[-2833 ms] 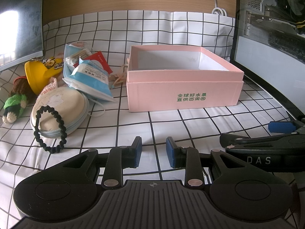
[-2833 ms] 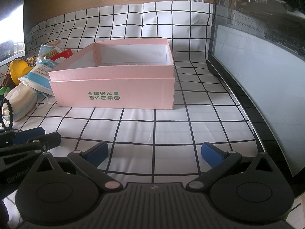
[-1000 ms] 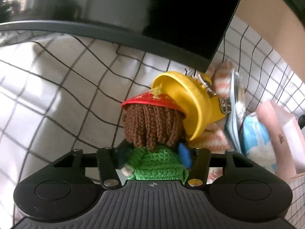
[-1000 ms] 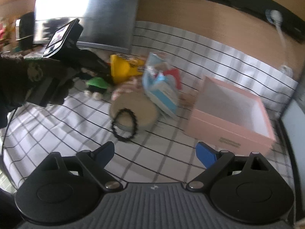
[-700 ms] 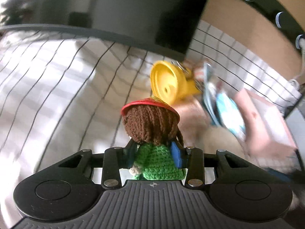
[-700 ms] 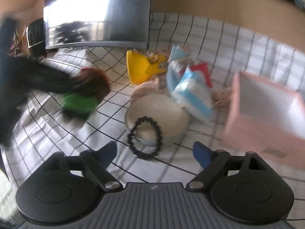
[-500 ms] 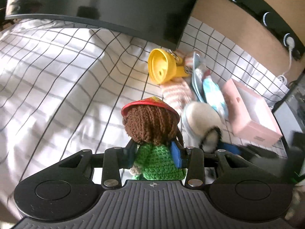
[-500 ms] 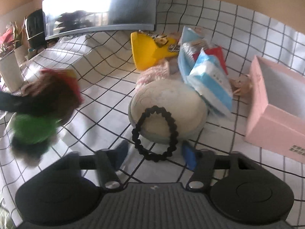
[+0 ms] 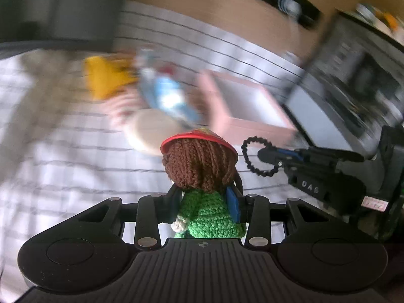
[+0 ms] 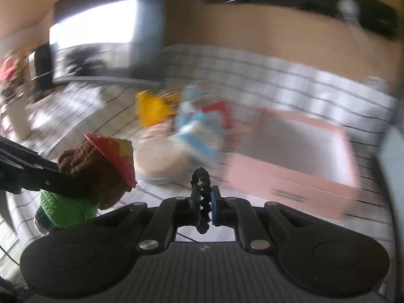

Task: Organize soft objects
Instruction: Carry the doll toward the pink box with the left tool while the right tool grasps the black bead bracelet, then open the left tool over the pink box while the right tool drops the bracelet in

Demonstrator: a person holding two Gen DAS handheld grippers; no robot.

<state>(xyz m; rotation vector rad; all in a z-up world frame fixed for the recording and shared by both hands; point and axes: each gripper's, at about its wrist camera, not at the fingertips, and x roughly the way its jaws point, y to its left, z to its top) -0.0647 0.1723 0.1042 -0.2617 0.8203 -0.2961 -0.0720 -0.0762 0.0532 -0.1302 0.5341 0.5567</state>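
Note:
My left gripper is shut on a crocheted doll with brown hair, a red hat and a green body, held above the checked cloth. The doll also shows at the left of the right wrist view. My right gripper is shut on a black bead bracelet, lifted off the round pouch; the bracelet also shows in the left wrist view. The open pink box lies ahead to the right, blurred; it also shows in the left wrist view.
A cream round pouch, blue tissue packs and a yellow soft toy lie left of the box. A dark monitor stands at the back left. A computer case stands right of the box.
My right gripper has shut on the bracelet and lifted it from the pouch. My left gripper has swung right toward the box with the doll. Both views are motion-blurred.

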